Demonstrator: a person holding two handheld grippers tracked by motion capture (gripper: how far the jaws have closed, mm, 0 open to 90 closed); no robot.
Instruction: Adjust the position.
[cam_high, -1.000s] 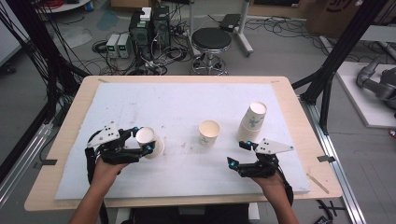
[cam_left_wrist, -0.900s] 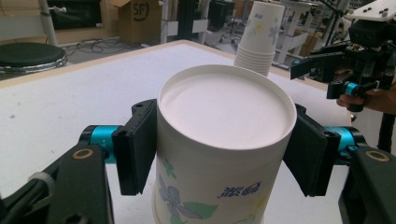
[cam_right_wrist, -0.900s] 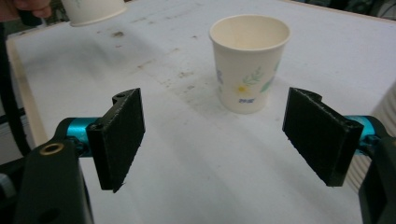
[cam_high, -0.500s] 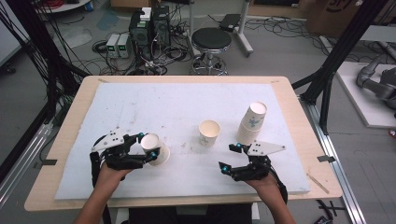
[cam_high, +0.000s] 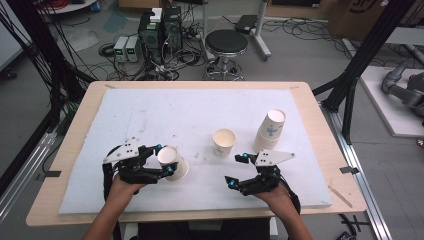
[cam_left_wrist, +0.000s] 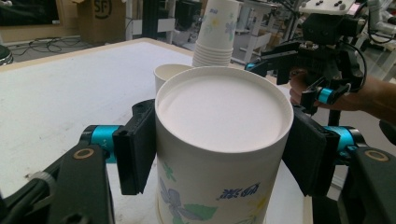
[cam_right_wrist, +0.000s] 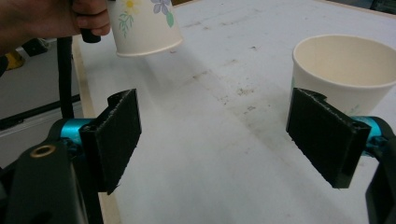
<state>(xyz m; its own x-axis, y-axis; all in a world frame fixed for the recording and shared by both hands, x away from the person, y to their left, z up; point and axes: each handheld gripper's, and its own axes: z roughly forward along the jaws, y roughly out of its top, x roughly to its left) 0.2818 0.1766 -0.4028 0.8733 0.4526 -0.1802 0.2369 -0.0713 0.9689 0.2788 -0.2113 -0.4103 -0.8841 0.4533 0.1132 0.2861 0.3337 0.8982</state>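
Note:
My left gripper (cam_high: 165, 160) is shut on a flowered paper cup (cam_high: 172, 162), which it holds base-up and tilted just above the white board. In the left gripper view both pads press on the sides of the cup (cam_left_wrist: 224, 140). My right gripper (cam_high: 235, 170) sits near the front edge. Its jaws have just been opening, and in the right gripper view nothing lies between its pads (cam_right_wrist: 114, 135). An upright empty cup (cam_high: 224, 142) stands mid-table, just beyond the right gripper. Farther right stands a stack of upside-down cups (cam_high: 270, 130).
The white foam board (cam_high: 165, 110) covers most of the wooden table (cam_high: 320, 130). A black stool (cam_high: 226, 45), boxes of electronics and cables lie on the floor beyond the far edge. Dark frame posts (cam_high: 357, 65) stand at the table's right.
The right gripper has slid left along the front of the board, and its jaws stand wider. The left gripper with its cup has drifted slightly right.

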